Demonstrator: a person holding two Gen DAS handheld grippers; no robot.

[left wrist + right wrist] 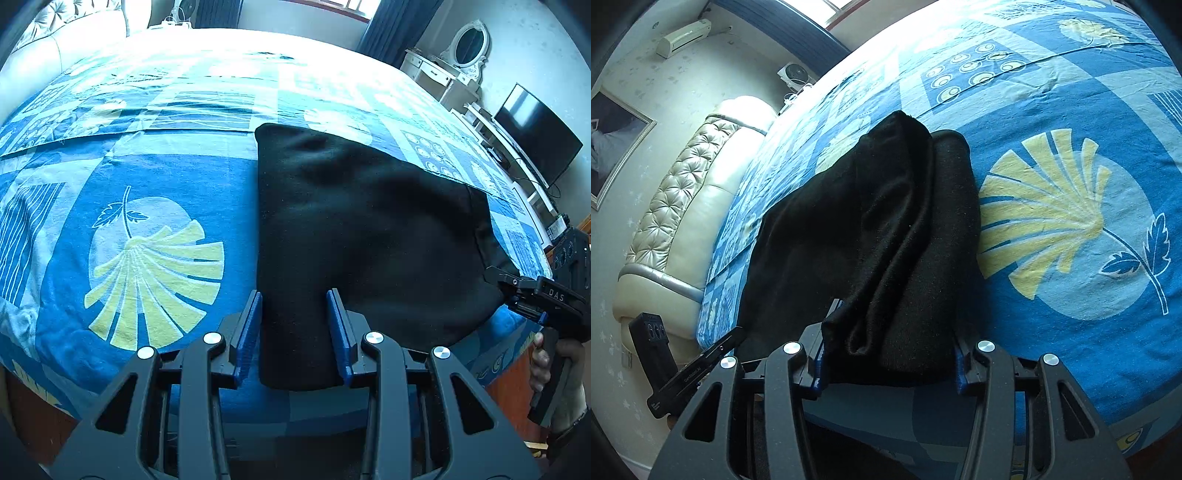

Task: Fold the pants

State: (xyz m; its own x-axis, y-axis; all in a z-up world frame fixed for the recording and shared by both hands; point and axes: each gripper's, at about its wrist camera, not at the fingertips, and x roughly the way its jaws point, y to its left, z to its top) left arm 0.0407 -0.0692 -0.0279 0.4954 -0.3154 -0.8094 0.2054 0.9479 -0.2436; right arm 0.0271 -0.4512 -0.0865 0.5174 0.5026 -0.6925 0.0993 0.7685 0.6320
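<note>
Black pants [354, 236] lie on the blue patterned bedspread [147, 184], partly folded. My left gripper [297, 325] is open, its blue pads on either side of the pants' near end at the bed edge. My right gripper [517, 295] shows at the right, at the other end of the pants. In the right wrist view the pants [886, 229] lie bunched in thick folds between the right gripper's [890, 354] wide-set fingers. The cloth hides both pads, so its hold is unclear. The left gripper [701, 354] shows at the lower left.
The bed fills both views. A padded cream headboard [676, 206] stands at one end. A white dresser with an oval mirror [469, 48] and a dark TV [535, 136] stand along the wall beyond the bed. The bed's front edge [295, 406] is just under my grippers.
</note>
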